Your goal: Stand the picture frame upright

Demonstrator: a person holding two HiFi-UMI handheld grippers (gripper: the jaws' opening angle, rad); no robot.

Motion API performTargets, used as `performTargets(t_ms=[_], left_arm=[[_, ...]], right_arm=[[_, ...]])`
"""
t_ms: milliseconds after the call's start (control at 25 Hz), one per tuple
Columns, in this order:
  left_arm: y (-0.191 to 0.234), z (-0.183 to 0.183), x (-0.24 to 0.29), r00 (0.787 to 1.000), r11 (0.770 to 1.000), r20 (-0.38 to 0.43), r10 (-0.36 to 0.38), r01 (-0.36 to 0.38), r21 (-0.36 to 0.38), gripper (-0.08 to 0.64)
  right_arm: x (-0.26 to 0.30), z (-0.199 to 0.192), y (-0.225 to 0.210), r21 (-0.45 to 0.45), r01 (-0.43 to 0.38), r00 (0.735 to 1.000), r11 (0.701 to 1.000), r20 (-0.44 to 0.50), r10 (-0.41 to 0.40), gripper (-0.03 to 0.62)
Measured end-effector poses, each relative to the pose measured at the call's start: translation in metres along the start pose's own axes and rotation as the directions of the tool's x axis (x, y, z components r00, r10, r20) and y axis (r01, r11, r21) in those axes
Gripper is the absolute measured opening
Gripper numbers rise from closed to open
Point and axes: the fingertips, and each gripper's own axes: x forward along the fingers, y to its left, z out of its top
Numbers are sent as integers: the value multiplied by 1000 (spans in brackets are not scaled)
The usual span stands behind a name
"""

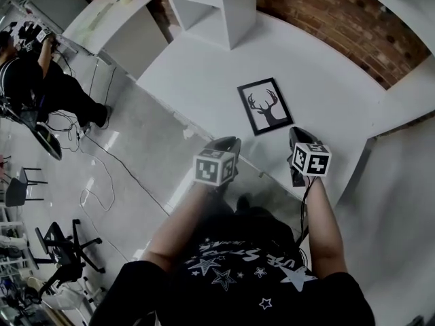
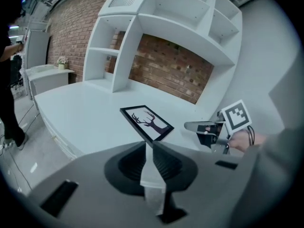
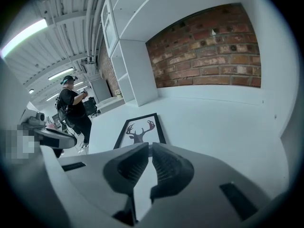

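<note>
- Picture frame (image 1: 266,106) lies flat on the counter (image 1: 204,80), near its front edge.
- Left gripper (image 1: 230,143): jaws together, empty.
- Right gripper (image 1: 296,134): jaws together, empty.

L: left gripper (image 2: 148,147) jaws pressed together, angled down | R: right gripper (image 3: 148,146) jaws pressed together, angled down | arms: left forearm (image 1: 178,228), right forearm (image 1: 325,224) both reaching forward, grippers side by side, apart

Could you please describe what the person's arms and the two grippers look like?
Both the left gripper and right gripper are dark grey, with ribbed black pads and a white cube of black square markers. A thin dark cable trails from the right one. The person wears a black short-sleeved shirt printed with white stars.
</note>
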Motion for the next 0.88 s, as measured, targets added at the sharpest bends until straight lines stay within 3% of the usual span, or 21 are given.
performTargets(t_ms=[280, 440, 520, 760, 880], left_arm=[[7, 4, 28, 997, 998, -50, -54, 56, 42, 20], [21, 5, 39, 993, 997, -93, -69, 73, 35, 20], [26, 10, 41, 991, 996, -107, -81, 86, 40, 20], [39, 15, 52, 988, 994, -132, -84, 92, 61, 21], [42, 17, 53, 986, 993, -139, -97, 106, 60, 21]], right_arm=[[18, -3, -12, 13, 35, 999, 999, -42, -34, 17], [31, 0, 2, -25, -16, 999, 1000, -39, 15, 25], [38, -1, 11, -51, -37, 998, 998, -47, 35, 126], [50, 1, -20, -15, 98, 993, 995, -64, -98, 137], [60, 1, -31, -39, 124, 987, 992, -100, -127, 137]])
